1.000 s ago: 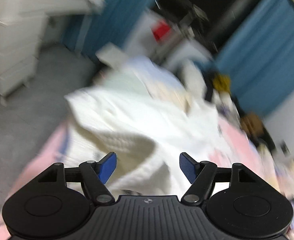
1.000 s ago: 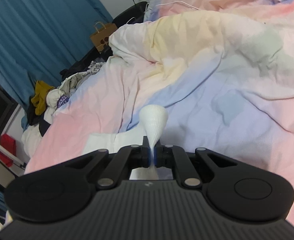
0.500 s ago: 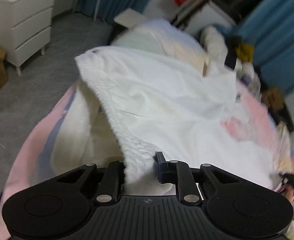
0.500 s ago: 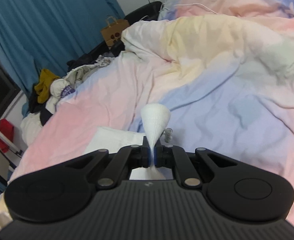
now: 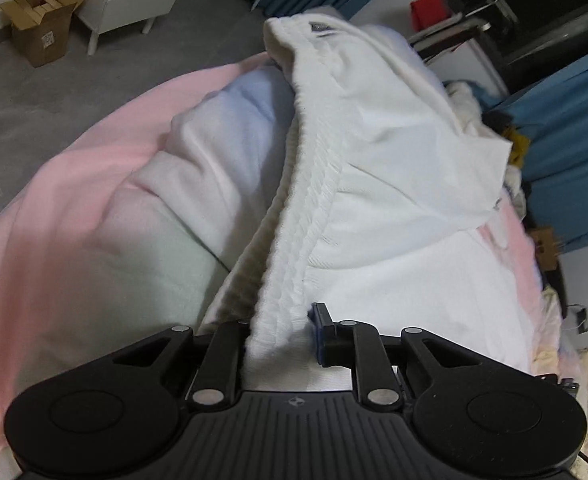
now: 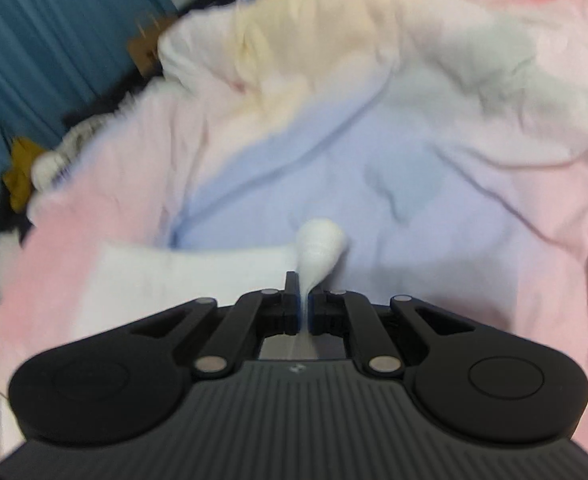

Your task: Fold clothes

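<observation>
Jaws of both the left gripper (image 5: 279,336) and right gripper (image 6: 302,308) clamped on the white garment's (image 5: 374,184) ribbed, bunched cloth.

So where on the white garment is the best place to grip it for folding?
Grip the ribbed elastic waistband, from its end, along the band. It is a thick, bunched edge standing proud of the thin fabric. The left tongs are clamped on it there; the right tongs pinch another bunched edge.

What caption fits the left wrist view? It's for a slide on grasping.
Left gripper clamped on the ribbed waistband of a white garment over a pastel duvet.
</observation>
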The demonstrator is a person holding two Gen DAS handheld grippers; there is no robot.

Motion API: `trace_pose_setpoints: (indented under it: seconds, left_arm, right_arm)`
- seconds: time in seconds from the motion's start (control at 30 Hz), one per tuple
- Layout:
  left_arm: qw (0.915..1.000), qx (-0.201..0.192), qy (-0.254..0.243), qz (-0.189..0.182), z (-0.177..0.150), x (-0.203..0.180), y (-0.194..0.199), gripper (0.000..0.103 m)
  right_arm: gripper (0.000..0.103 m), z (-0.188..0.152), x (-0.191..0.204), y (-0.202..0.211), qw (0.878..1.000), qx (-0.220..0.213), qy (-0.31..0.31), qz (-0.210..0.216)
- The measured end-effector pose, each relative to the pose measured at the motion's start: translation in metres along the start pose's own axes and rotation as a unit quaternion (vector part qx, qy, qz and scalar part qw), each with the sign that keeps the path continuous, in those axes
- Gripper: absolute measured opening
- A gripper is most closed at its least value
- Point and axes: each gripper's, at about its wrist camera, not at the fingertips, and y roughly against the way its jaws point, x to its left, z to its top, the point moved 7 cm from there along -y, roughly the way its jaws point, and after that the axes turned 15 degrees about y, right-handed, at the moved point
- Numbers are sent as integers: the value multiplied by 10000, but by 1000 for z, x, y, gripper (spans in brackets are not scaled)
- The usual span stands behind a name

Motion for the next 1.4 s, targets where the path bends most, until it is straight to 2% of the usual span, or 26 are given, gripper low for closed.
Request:
trace_pose_setpoints:
  seconds: [0.17,0.27,0.3,0.33,0.37,0.43,0.47,0.53,0.63,0.77,0.83,0.9,1.0,1.1,1.17,1.2,1.23,1.3,1.4]
  left_arm:
    - [9992,-80,-205,-320,3,-8,12,27]
    - [9985,-156,-183,-496,2,-12,28,41]
    - [9981,-271,-179,-530,6,-12,33,52]
    - [9975,-390,-175,-563,9,-13,39,62]
    - [9969,-527,-143,-565,11,-12,42,65]
    - [9954,-771,-93,-562,23,-11,53,75]
    - [9943,-901,-94,-566,31,-11,59,77]
    - [9914,-1176,-122,-566,47,-13,70,80]
    - [9895,-1303,-46,-615,80,-24,69,80]
    - [9866,-1462,-83,-719,129,-39,51,80]
    - [9880,-1297,200,-813,156,-41,26,80]
    - [9903,-1195,252,-669,179,-43,-3,80]
    - [9920,-1253,77,-151,210,-45,-47,80]
    - [9948,-957,327,-97,230,-44,-83,79]
    - [9951,-924,315,-157,237,-48,-97,74]
    - [9945,-991,273,-206,238,-51,-99,64]
    - [9942,-1041,208,-166,240,-56,-103,60]
    - [9919,-1244,-238,76,239,-68,-104,51]
    - [9865,-1482,-564,421,238,-86,-97,46]
  right_arm:
    - [10,8,8,20,9996,-218,199,-41]
    - [19,13,13,36,9986,-388,339,-100]
    - [26,15,14,44,9978,-484,432,-160]
    - [40,18,16,53,9964,-638,519,-212]
    - [49,21,18,62,9945,-809,611,-276]
    - [80,26,28,83,9883,-1212,874,-318]
    - [84,27,34,94,9847,-1388,1017,-279]
    - [82,29,47,114,9764,-1714,1302,-163]
    - [82,18,78,136,9674,-1764,1734,541]
    - [82,-12,121,152,9545,-1455,2105,1532]
    - [82,-30,141,154,9477,-1227,2198,1963]
    - [82,-47,159,154,9408,-1074,2406,2130]
    - [82,-67,184,153,9310,-930,2713,2260]
    - [82,-78,200,151,9262,-774,2795,2410]
    - [82,-80,203,146,9287,-638,2674,2487]
    - [82,-82,205,143,9306,-568,2616,2496]
    - [82,-84,206,140,9325,-500,2562,2495]
    - [82,-90,208,131,9370,-371,2494,2418]
    - [82,-96,212,121,9398,-210,2442,2381]
